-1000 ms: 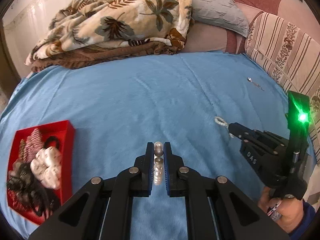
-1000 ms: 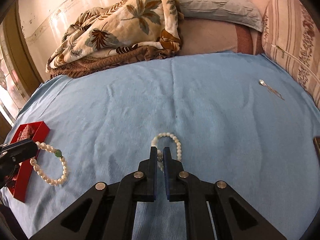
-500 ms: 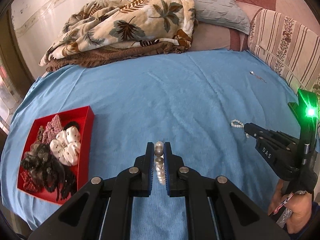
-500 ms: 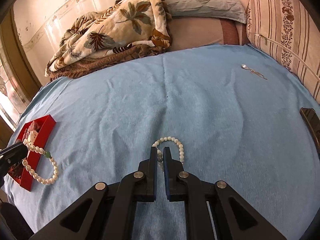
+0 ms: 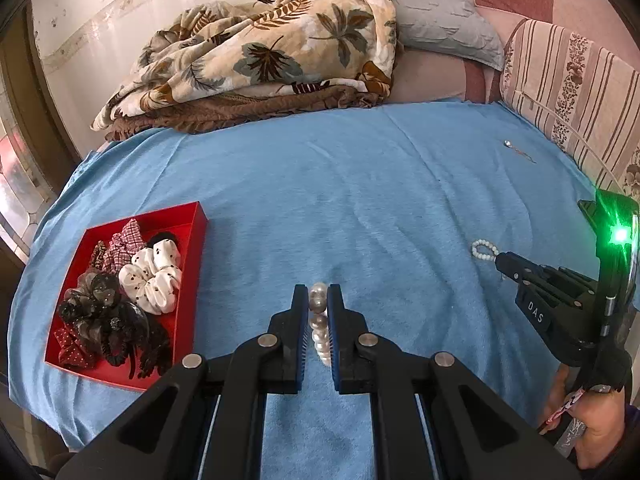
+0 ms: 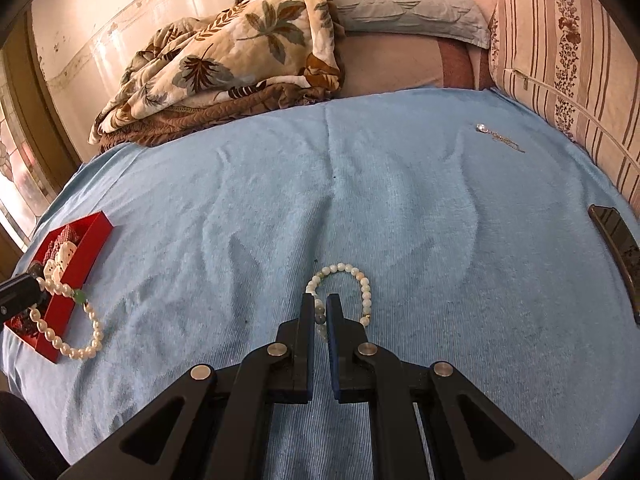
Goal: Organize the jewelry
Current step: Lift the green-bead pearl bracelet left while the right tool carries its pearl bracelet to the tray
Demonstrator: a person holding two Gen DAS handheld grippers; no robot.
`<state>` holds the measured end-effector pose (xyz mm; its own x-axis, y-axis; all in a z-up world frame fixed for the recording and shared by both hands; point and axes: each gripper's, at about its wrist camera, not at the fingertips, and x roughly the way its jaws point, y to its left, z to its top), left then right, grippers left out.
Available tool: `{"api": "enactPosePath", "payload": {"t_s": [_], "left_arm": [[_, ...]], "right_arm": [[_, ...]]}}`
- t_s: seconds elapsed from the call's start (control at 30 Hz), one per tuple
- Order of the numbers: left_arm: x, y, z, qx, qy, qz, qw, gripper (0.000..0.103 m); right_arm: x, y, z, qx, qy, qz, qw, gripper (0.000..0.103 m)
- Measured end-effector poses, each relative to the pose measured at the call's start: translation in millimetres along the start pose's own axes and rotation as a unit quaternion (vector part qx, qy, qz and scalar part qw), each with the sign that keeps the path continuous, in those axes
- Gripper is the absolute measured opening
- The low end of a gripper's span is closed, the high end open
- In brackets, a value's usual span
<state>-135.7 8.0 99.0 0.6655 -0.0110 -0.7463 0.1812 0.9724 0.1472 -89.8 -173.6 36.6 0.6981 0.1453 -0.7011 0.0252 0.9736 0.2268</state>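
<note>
Left wrist view: the left gripper (image 5: 318, 300) fills the bottom centre, its jaws narrow and clamped on a pearl bracelet (image 5: 319, 322), whose beads run in a line between the two fingers. A blue sheet (image 5: 340, 200) covers the bed under it. At the left of the frame a red box (image 5: 192, 264) lies on the sheet, holding scrunchies (image 5: 150, 276) in white, checked and dark cloth. At the right edge the right gripper (image 5: 500, 258) reaches in, held by a hand (image 5: 592, 428) at the lower right, with a green light (image 5: 620, 235) on its body. A small loop of a bead bracelet (image 5: 482, 249) sticks out past its tip. A thin chain (image 5: 520, 151) lies on the sheet at the upper right, well apart from both grippers. A leaf-print blanket (image 5: 272, 48) is heaped at the top, with a grey pillow (image 5: 440, 28) beside it and a striped cushion (image 5: 572, 88) at the right.

Right wrist view: the right gripper (image 6: 321, 308) sits at the bottom centre, jaws narrow and pinching the bead bracelet (image 6: 352, 276); the rest of its loop shows ahead of the tips, over the sheet (image 6: 360, 200). At the left edge the left gripper's tip (image 6: 20, 294) holds the pearl bracelet (image 6: 80, 340), which has one green bead and hangs in front of the red box (image 6: 88, 252). The chain (image 6: 500, 136) lies at the upper right. A dark flat object (image 6: 618, 248) lies at the right edge; what it is cannot be told.
</note>
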Motion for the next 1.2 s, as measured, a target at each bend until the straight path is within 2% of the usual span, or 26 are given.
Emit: {"api": "enactPosePath", "payload": {"t_s": [0.7,1.03,1.2], "left_arm": [[-23,9,1,-0.011,-0.023,-0.003,0.9997,0.009],[-39,54,-3,-0.050,-0.037,-0.001,0.9980,0.009],[-50,87,-8,-0.074,-0.042,-0.019,0.9962,0.009]], "right_arm": [[-7,4,-8,-0.014,-0.002,-0.011,1.000,0.007],[-27,31,2,-0.039,-0.009,0.031,0.999,0.007],[-37,52,6,-0.051,-0.009,0.058,0.997,0.007]]}}
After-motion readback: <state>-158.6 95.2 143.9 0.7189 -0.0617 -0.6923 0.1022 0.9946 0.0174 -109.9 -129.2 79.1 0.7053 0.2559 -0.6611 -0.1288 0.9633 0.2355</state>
